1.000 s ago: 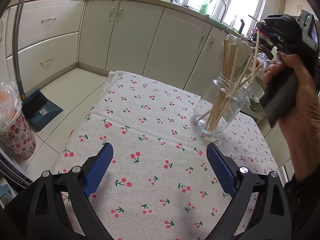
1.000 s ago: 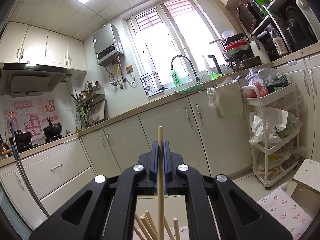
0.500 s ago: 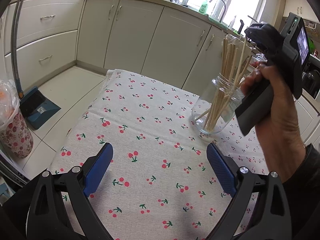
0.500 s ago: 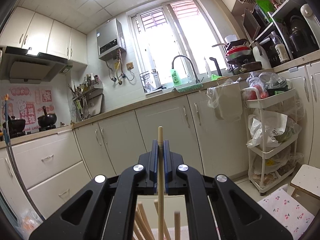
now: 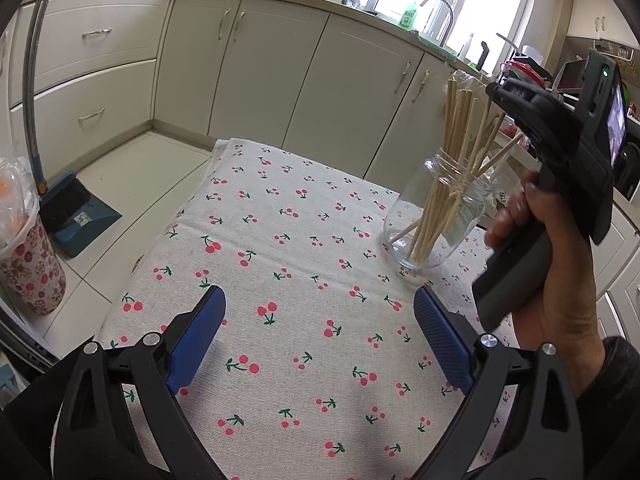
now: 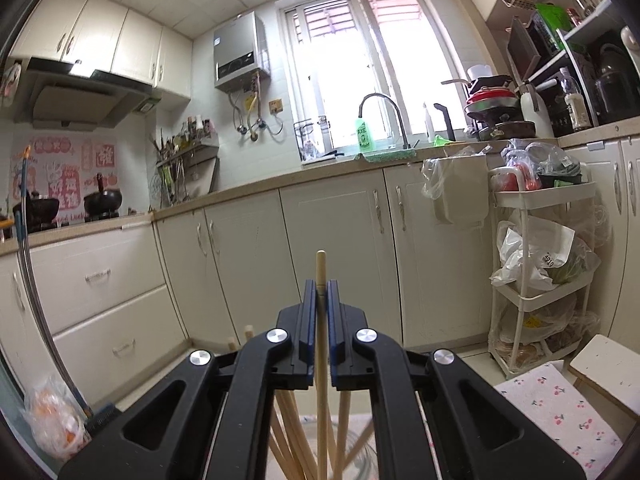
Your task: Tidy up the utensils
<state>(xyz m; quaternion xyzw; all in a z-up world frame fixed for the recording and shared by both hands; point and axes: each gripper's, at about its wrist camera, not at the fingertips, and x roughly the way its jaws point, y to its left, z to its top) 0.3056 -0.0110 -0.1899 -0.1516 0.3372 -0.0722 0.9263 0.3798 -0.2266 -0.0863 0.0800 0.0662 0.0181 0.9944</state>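
Observation:
A clear glass jar (image 5: pixel 436 216) stands at the right of the cherry-print tablecloth (image 5: pixel 280 264) and holds several wooden chopsticks (image 5: pixel 456 148). My right gripper (image 6: pixel 320 292) is shut on one upright wooden chopstick (image 6: pixel 321 268), just above the jar, whose sticks show below its fingers (image 6: pixel 296 432). In the left wrist view the right gripper (image 5: pixel 500 92) hovers over the jar's sticks. My left gripper (image 5: pixel 320 320) is open and empty, low over the near part of the cloth.
Cream kitchen cabinets (image 5: pixel 256 60) line the far side. A blue dustpan with brush (image 5: pixel 76 216) and a floral bin (image 5: pixel 28 268) stand on the floor at left. A white trolley with bags (image 6: pixel 540 272) stands to the right, and a small stool (image 6: pixel 604 364).
My right gripper has come lower and nearer over the jar with the chopstick still held. My left gripper has stayed open and almost still.

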